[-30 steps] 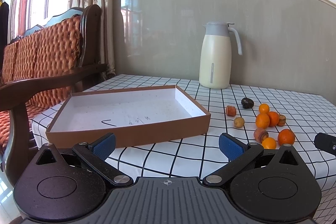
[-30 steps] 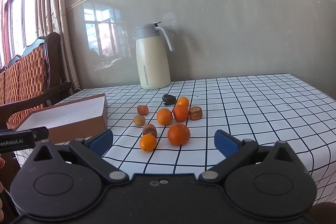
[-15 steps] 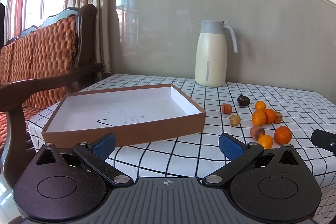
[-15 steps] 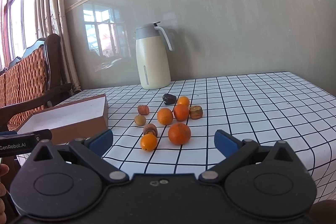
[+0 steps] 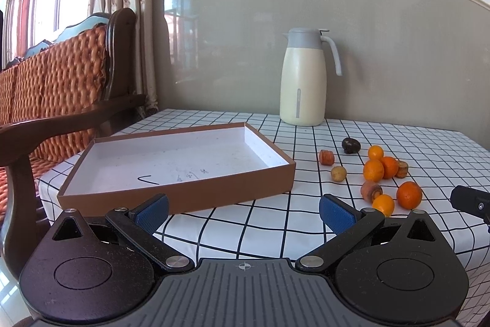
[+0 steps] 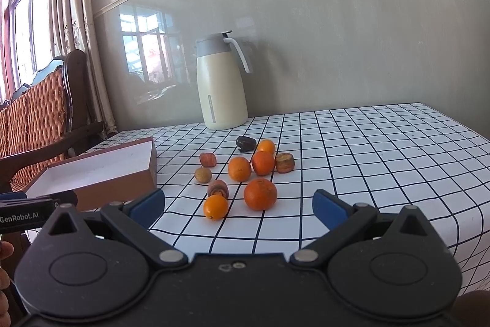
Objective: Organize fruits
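Observation:
A cluster of several small fruits lies on the checked tablecloth: the largest orange (image 6: 260,194) (image 5: 409,194), a small orange (image 6: 216,207) (image 5: 383,204) nearest me, a dark fruit (image 6: 245,143) at the back and brownish pieces among them. A shallow brown box with a white inside (image 5: 171,164) (image 6: 92,173) sits left of the fruit with nothing in it. My left gripper (image 5: 243,212) is open over the table's front edge, facing the box's near right corner. My right gripper (image 6: 239,206) is open, just short of the two nearest oranges.
A cream thermos jug (image 5: 303,77) (image 6: 221,83) stands at the back by the wall. A wooden armchair with orange cushions (image 5: 61,88) stands left of the table. The table's right edge (image 6: 477,167) drops off. A person's fingers (image 6: 4,265) show at the lower left.
Both views have shifted slightly: the left gripper has drifted so the box and fruit sit a little further left and lower, and the right has edged closer to the fruit. Both stay open.

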